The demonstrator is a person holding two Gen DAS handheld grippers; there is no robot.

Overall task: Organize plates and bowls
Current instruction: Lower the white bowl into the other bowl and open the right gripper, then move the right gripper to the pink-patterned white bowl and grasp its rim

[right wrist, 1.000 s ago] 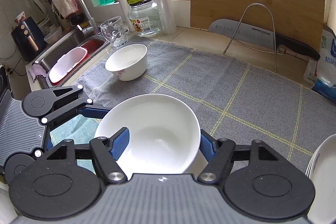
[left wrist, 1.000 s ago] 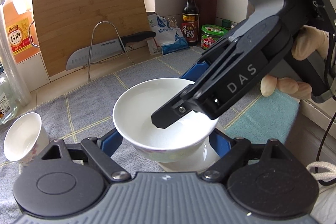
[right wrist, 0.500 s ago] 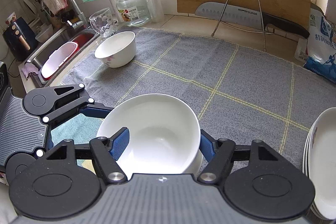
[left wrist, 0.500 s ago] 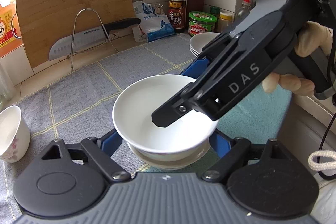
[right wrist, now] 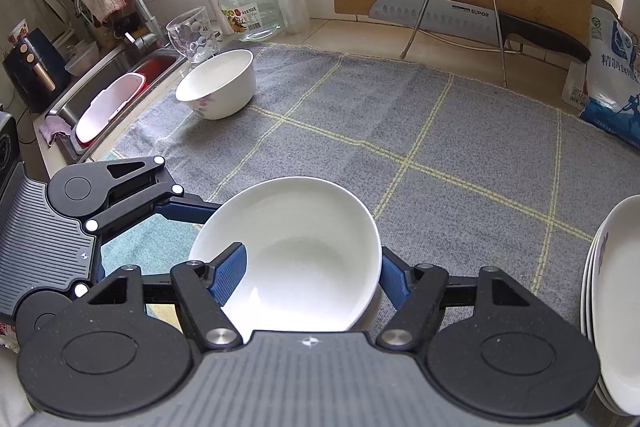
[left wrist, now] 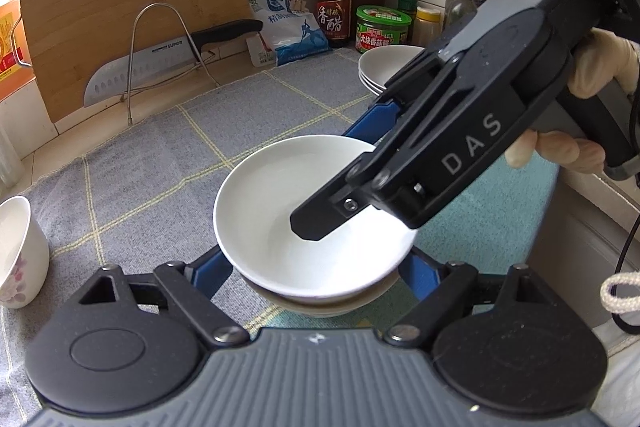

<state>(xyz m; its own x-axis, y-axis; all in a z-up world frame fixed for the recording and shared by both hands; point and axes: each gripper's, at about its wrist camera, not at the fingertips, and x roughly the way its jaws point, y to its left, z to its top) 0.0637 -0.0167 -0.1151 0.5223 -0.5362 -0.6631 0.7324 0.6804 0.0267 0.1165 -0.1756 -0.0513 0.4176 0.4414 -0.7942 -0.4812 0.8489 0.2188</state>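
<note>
Right wrist view: your right claw point(right wrist: 310, 273) pinches the top bowl's point(right wrist: 296, 251) rim; your left claw point(left wrist: 316, 267) grips the lower bowl point(left wrist: 320, 305) it nests in.

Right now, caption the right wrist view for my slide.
Right gripper pinches the rim of a white bowl over the grey checked mat, between a floral bowl and stacked plates.

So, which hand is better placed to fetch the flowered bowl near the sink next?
Left, probably. The flowered bowl stands on the grey mat toward the left tool, while the right tool has one finger inside the white bowl.
</note>
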